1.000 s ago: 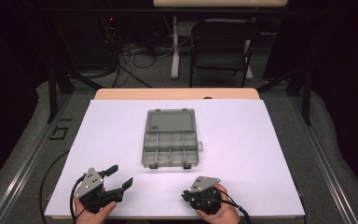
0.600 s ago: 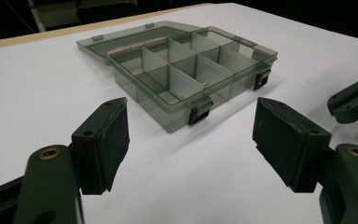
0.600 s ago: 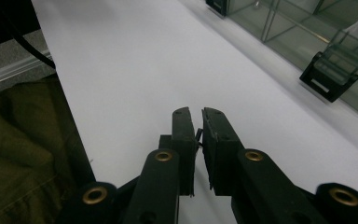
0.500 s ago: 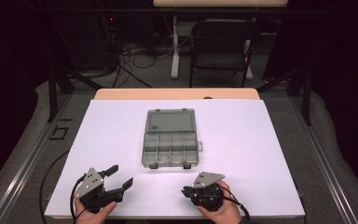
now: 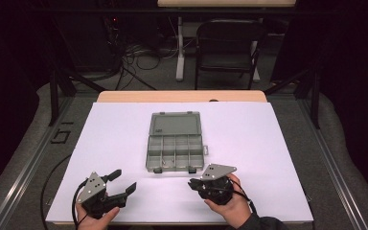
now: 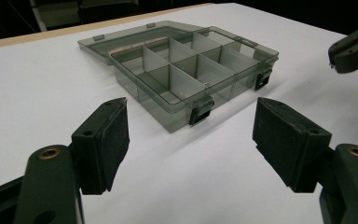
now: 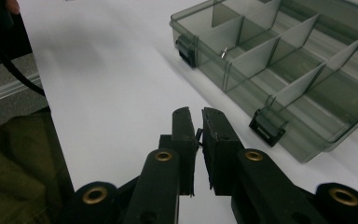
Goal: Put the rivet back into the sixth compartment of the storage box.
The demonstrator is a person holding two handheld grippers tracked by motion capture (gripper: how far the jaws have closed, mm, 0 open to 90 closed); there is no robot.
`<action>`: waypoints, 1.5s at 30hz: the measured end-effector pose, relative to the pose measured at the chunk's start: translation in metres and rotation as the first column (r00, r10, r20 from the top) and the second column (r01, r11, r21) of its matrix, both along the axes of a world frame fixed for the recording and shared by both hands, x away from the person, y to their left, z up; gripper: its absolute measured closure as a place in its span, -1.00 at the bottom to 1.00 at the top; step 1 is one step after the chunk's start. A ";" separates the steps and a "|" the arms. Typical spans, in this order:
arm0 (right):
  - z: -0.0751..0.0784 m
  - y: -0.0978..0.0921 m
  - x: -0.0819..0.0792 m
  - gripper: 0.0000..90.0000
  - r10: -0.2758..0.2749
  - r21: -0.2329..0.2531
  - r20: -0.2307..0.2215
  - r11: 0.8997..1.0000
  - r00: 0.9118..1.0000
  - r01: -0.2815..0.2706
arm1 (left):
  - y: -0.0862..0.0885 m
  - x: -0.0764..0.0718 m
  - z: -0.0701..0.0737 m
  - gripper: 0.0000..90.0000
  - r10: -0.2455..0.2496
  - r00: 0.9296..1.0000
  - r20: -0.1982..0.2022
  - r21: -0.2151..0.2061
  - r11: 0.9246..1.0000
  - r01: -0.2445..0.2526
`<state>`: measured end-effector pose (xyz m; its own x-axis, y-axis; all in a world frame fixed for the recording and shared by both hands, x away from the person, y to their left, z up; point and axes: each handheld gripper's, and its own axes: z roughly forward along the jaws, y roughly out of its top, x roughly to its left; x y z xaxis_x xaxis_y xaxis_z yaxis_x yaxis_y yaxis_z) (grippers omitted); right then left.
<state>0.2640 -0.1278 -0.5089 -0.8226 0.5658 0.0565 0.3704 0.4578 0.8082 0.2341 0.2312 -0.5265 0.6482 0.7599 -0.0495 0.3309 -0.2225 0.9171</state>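
A clear grey compartment box [image 5: 176, 152] lies open at the table's middle, its lid [image 5: 175, 123] folded flat behind it. A tiny metal piece [image 7: 223, 52] rests in one front compartment. My left gripper [image 5: 124, 180] sits near the table's front left, open, with its jaws wide apart and aimed at the box [image 6: 191, 70]; nothing is between them [image 6: 191, 126]. My right gripper [image 5: 192, 183] is just in front of the box's front right corner. Its jaws [image 7: 196, 114] are pressed almost together on a small dark piece [image 7: 198, 134].
The white mat [image 5: 268, 143] covers the table, with bare room left and right of the box. The right gripper's tip [image 6: 354, 49] pokes in at the left gripper view's right edge. A black chair [image 5: 227, 43] and cables stand beyond the far edge.
My right gripper has edged slightly forward toward the box's front. The left gripper has stayed put.
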 end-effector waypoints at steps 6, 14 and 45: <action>0.015 0.001 0.008 0.86 -0.001 0.009 0.020 1.000 1.000 0.001 | -0.001 0.000 0.000 -0.39 0.002 1.000 0.005 0.001 1.000 -0.002; 0.031 0.008 0.020 0.86 0.007 0.012 0.046 1.000 0.999 -0.008 | 0.000 0.000 0.000 -0.39 0.000 1.000 0.006 0.000 1.000 0.000; 0.051 0.048 0.070 0.86 -0.039 0.046 0.050 0.998 0.998 0.037 | 0.001 0.000 0.001 -0.39 -0.004 1.000 0.007 0.002 1.000 0.004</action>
